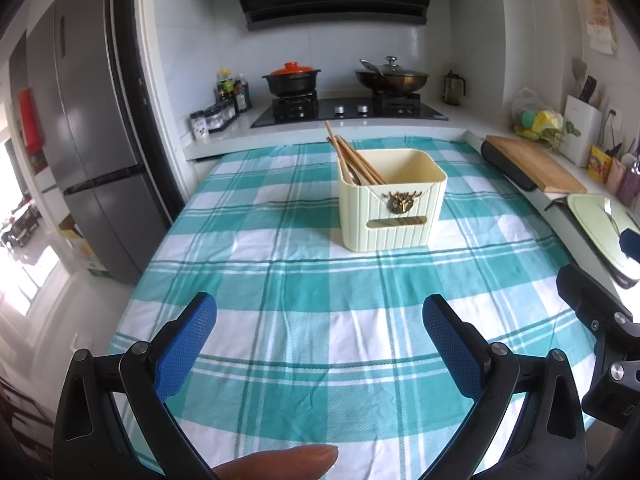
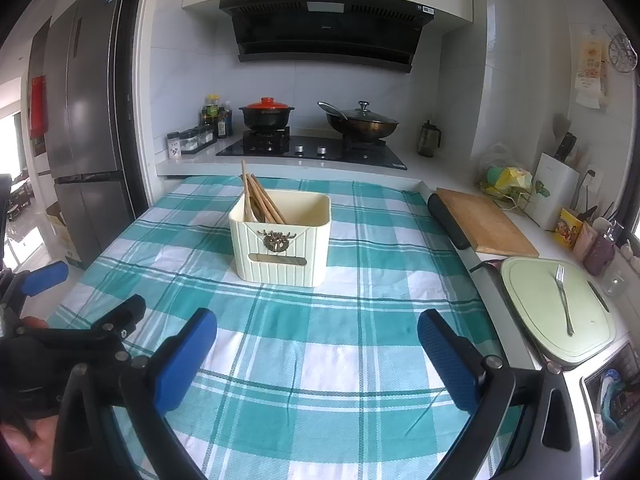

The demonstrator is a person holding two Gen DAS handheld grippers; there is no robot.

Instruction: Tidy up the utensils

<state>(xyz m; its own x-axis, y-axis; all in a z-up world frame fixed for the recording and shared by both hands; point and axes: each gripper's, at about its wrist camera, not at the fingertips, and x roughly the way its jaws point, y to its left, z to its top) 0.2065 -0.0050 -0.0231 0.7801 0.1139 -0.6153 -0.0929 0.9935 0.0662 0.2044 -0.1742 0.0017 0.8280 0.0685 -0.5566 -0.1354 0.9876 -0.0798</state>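
Observation:
A cream ribbed utensil box point(image 1: 394, 216) point(image 2: 282, 252) with a brass ornament stands on the teal checked tablecloth point(image 1: 304, 280) point(image 2: 360, 320). Several wooden chopsticks point(image 1: 348, 156) point(image 2: 262, 196) and a spoon lean in its left side. A metal fork point(image 2: 564, 304) point(image 1: 610, 212) lies on a pale green tray point(image 2: 532, 300) at the right. My left gripper point(image 1: 320, 320) is open and empty, well short of the box. My right gripper point(image 2: 318, 336) is open and empty, also short of the box, left of the tray.
A wooden cutting board point(image 2: 484, 220) lies on the right counter behind the tray. A hob with a red-lidded pot point(image 2: 266, 114) and a wok point(image 2: 362, 122) is at the back. A grey fridge point(image 1: 88, 128) stands left. The left gripper's body point(image 2: 60, 336) shows at lower left in the right wrist view.

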